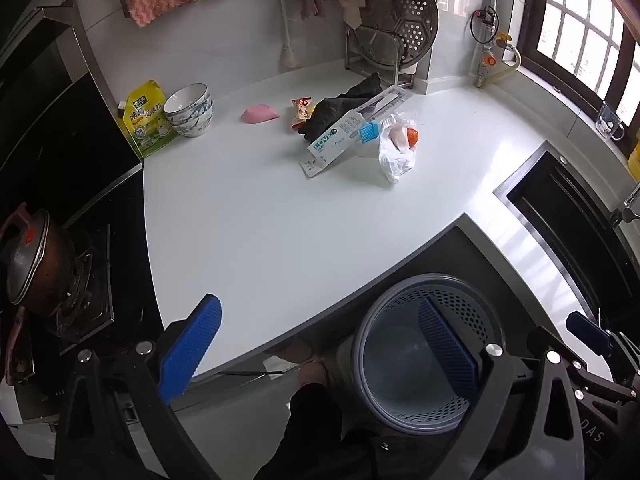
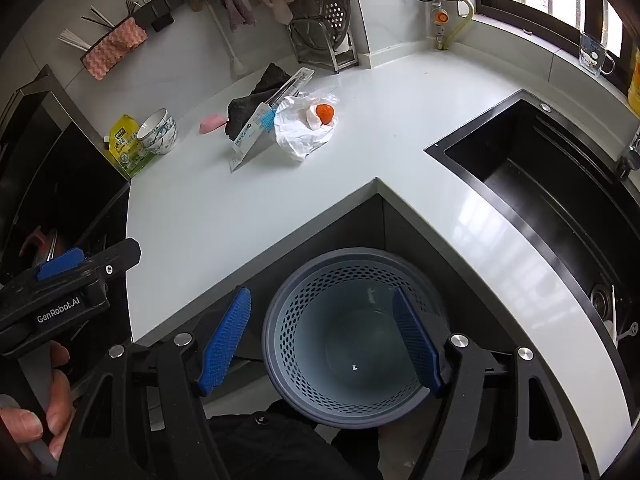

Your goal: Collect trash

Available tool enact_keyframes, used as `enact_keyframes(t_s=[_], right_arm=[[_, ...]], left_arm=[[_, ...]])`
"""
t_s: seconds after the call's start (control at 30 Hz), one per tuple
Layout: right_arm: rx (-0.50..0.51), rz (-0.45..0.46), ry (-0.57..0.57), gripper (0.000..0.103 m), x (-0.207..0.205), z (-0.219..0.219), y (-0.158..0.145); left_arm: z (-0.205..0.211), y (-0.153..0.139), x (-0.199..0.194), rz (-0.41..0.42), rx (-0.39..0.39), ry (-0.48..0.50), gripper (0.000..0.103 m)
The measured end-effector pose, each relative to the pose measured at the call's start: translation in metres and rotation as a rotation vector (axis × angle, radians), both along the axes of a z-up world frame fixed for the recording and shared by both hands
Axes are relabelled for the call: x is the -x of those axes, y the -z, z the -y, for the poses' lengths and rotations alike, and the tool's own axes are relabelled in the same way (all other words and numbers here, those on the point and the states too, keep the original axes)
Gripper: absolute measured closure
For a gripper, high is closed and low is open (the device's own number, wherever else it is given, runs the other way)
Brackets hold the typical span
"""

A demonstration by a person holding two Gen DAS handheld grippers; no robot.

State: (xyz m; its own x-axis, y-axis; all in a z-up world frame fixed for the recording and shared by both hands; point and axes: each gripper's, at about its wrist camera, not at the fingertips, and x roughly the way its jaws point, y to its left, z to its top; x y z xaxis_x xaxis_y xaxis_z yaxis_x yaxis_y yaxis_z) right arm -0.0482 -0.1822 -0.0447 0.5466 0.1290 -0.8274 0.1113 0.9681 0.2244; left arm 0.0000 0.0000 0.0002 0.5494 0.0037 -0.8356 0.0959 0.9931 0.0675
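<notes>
Trash, namely a crumpled white plastic bag (image 2: 304,130) with something orange, a long white-and-blue cardboard box (image 2: 264,120) and a black crumpled bag (image 2: 248,106), sits far back on the white countertop (image 2: 240,208), well away from the grey perforated plastic bin (image 2: 348,336). Left gripper (image 1: 320,350) and right gripper (image 2: 324,346) both hover spread wide by the bin, holding nothing.
</notes>
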Motion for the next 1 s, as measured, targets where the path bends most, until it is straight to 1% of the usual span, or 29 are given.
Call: enact_keyframes(t_s=[0.27,0.3,0.43,0.63,1.0], right_arm=[[0.011,-0.003,0.011,0.033,0.000,0.001,-0.002],[0.008,-0.003,0.014,0.033,0.000,0.002,-0.002],[0.000,-0.010,0.030,0.033,0.003,0.010,0.002],[0.009,-0.009,0.032,0.033,0.002,0.002,-0.001],[0.022,-0.010,0.022,0.033,0.002,-0.001,-0.002]], left_arm=[[0.002,-0.003,0.001,-0.003,0.006,0.010,0.006],[0.001,0.002,-0.003,-0.005,0.002,0.012,0.006],[0.003,0.006,-0.004,-0.011,-0.002,0.024,0.006],[0.008,0.010,-0.004,-0.026,-0.014,0.033,0.006],[0.007,0.011,-0.003,-0.024,-0.004,0.029,0.006]])
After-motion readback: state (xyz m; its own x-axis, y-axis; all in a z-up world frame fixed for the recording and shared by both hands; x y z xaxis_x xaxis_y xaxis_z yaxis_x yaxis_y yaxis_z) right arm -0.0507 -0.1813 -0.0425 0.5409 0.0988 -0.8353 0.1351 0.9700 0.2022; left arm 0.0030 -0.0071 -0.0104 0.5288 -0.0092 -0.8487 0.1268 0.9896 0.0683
